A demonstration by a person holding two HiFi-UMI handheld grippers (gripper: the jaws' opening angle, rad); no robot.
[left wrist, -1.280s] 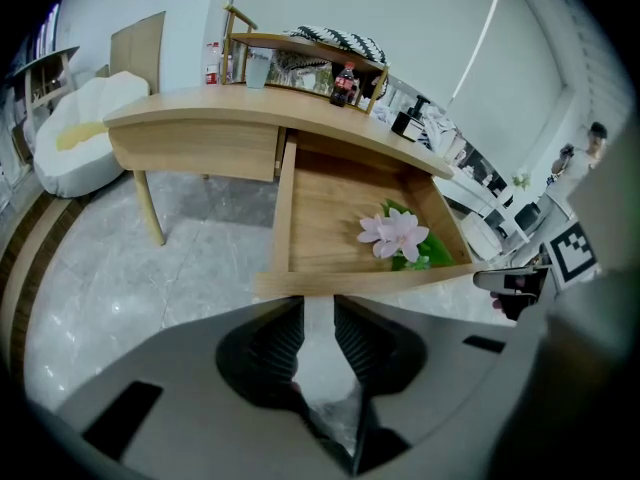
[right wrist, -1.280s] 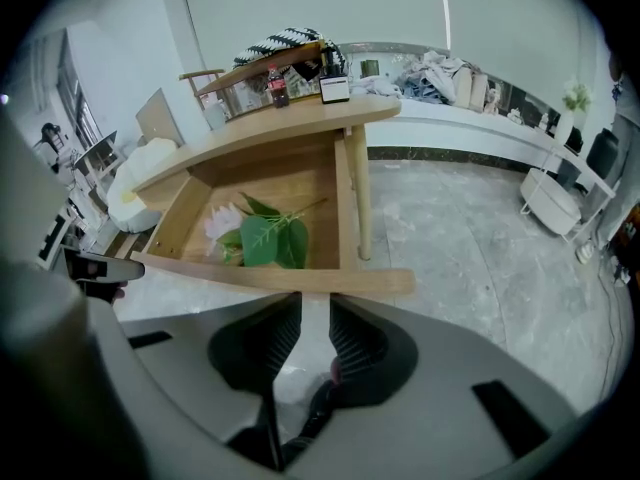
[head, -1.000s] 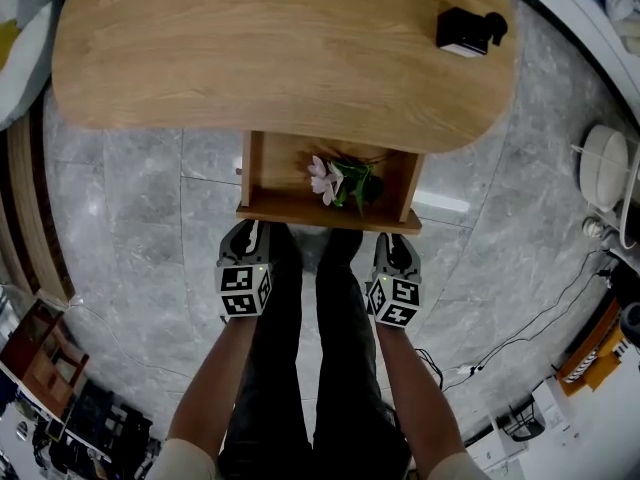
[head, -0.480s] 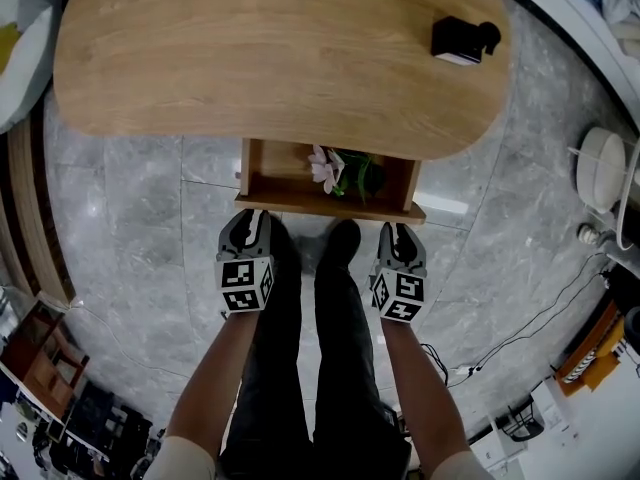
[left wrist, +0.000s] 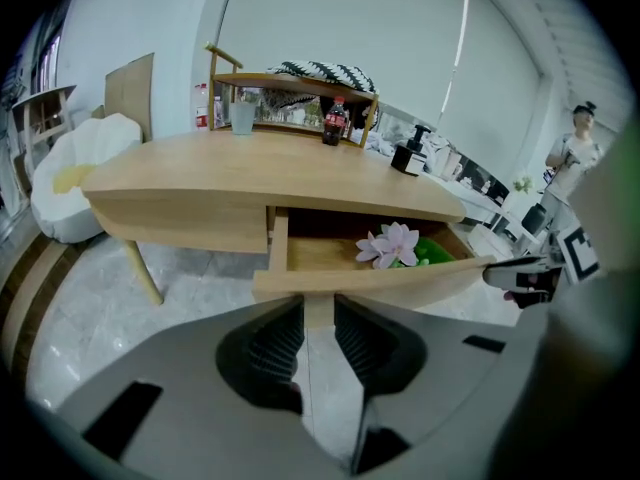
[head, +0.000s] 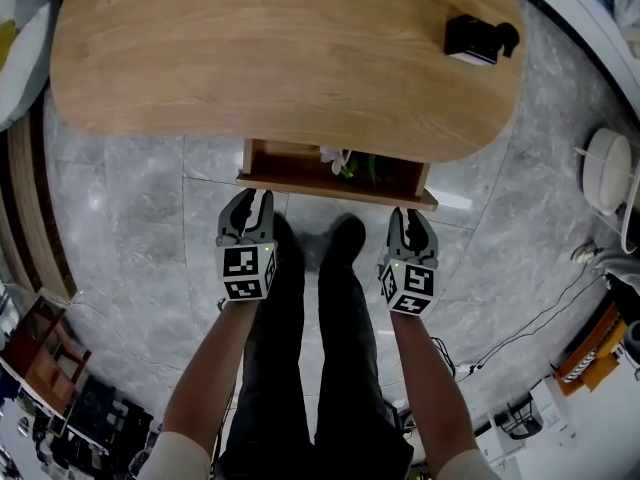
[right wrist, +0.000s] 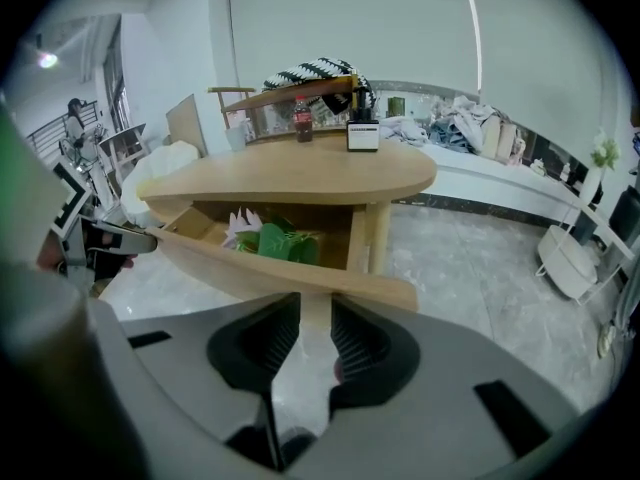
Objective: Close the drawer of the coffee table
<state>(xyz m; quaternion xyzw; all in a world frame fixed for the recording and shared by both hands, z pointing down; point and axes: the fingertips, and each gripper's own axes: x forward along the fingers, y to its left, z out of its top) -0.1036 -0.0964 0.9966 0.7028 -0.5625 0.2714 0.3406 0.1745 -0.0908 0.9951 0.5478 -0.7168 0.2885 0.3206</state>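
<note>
The wooden coffee table point(head: 280, 58) has its drawer point(head: 335, 186) a short way out, a pink flower with green leaves point(head: 345, 161) showing inside. My left gripper point(head: 247, 204) has its tips at the left part of the drawer front point(left wrist: 370, 280), and my right gripper point(head: 413, 218) is at the right part point(right wrist: 280, 273). In the left gripper view the left gripper point(left wrist: 318, 313) shows a narrow gap with nothing in it. The right gripper point(right wrist: 315, 308) is opening, its gap also empty. The flower point(left wrist: 390, 245) lies in the drawer's right half.
A black device point(head: 478, 38) sits on the tabletop's far right. The person's legs point(head: 300, 348) and a shoe point(head: 347, 238) stand between the grippers on the grey marble floor. A white appliance point(head: 605, 168) and cables lie at the right, a bottle point(right wrist: 303, 118) beyond the table.
The drawer has slid further in under the tabletop, hiding most of the flower. Both grippers have moved forward with the drawer front.
</note>
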